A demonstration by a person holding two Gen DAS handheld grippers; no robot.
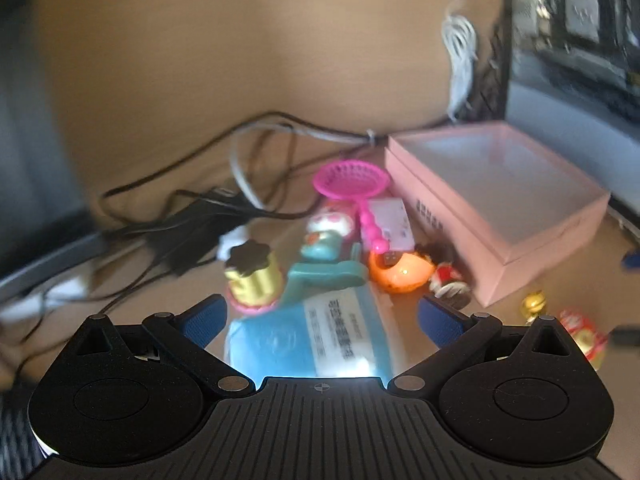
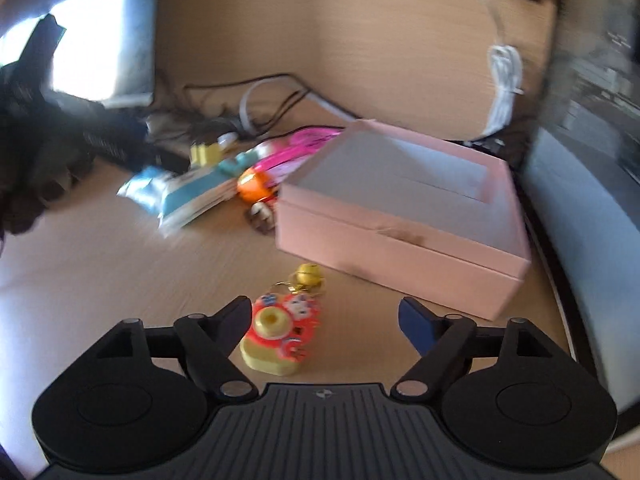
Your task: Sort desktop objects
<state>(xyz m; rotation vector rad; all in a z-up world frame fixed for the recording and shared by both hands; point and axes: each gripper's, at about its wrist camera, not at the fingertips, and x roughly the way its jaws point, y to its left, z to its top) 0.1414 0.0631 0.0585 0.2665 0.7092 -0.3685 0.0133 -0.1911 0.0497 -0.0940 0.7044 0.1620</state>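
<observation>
Left gripper (image 1: pixel 320 316) hangs released, jaws wide, over one blue packet (image 1: pixel 308 336) that lies between its fingers, long axis running away toward the wall. One gold-capped bottle (image 1: pixel 253 280) stands upright just left of it. One pink strainer (image 1: pixel 352 184) lies behind, handle pointing back at the camera. One pink box (image 2: pixel 404 208) sits open to the right. Right gripper (image 2: pixel 324 316) is released too, one keychain (image 2: pixel 280 332) just inside its left finger, ring end pointing at the box.

black ribbed gripper (image 1: pixel 322 320) bodies, blue pads (image 1: pixel 202 320), silver pivot screws
</observation>
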